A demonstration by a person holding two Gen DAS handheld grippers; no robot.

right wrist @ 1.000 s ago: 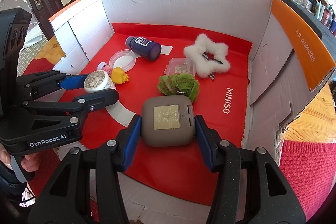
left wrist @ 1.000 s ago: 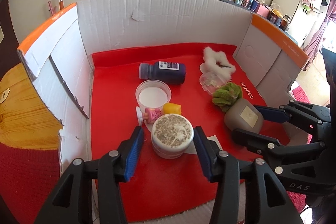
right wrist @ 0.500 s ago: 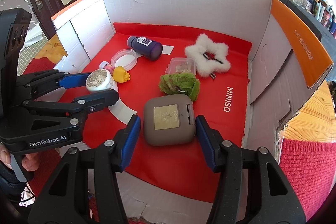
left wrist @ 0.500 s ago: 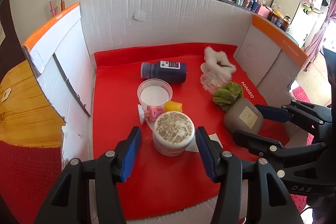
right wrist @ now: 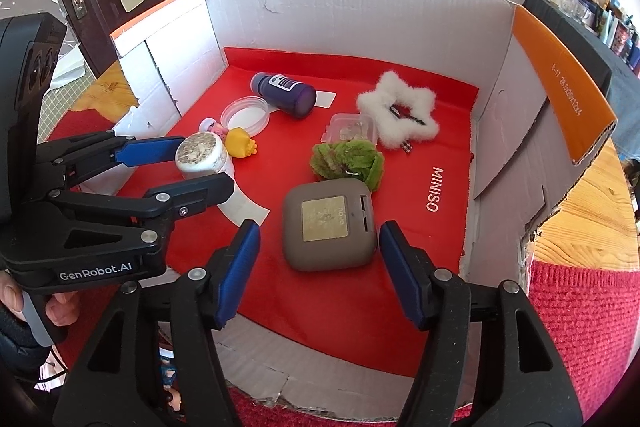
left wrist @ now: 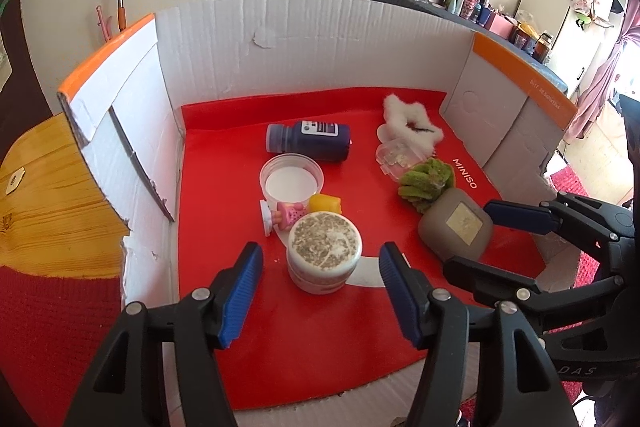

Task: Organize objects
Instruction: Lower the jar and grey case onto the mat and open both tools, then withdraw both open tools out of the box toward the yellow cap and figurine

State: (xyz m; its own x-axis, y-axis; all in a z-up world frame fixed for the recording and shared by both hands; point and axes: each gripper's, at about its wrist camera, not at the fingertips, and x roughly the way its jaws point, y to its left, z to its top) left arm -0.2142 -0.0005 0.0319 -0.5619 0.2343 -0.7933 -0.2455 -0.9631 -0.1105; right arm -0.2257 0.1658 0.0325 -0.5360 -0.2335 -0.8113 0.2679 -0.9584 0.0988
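Observation:
A white round jar (left wrist: 324, 254) with a speckled lid stands on the red mat (left wrist: 304, 323) between the blue pads of my left gripper (left wrist: 320, 291). Its jaws are opening, and gaps show on both sides of the jar. A grey-brown rounded case (right wrist: 329, 223) lies flat between the fingers of my right gripper (right wrist: 318, 269), whose jaws are also opening, clear of the case. In the right wrist view the left gripper (right wrist: 200, 167) and the jar (right wrist: 202, 155) sit at the left. The right gripper (left wrist: 472, 239) straddles the case (left wrist: 456, 227) in the left wrist view.
On the mat lie a dark blue bottle (left wrist: 308, 141) on its side, a clear lid (left wrist: 291, 181), a yellow toy (left wrist: 325, 203), a pink toy (left wrist: 286, 215), a green fuzzy piece (right wrist: 347, 163), a small clear box (right wrist: 354, 129) and a white fluffy star (right wrist: 396, 117). Cardboard walls (left wrist: 304, 43) enclose three sides.
Both grippers have opened wider. The right one let go of the grey case, which now lies free on the mat. The jar stays in place with wider gaps beside it.

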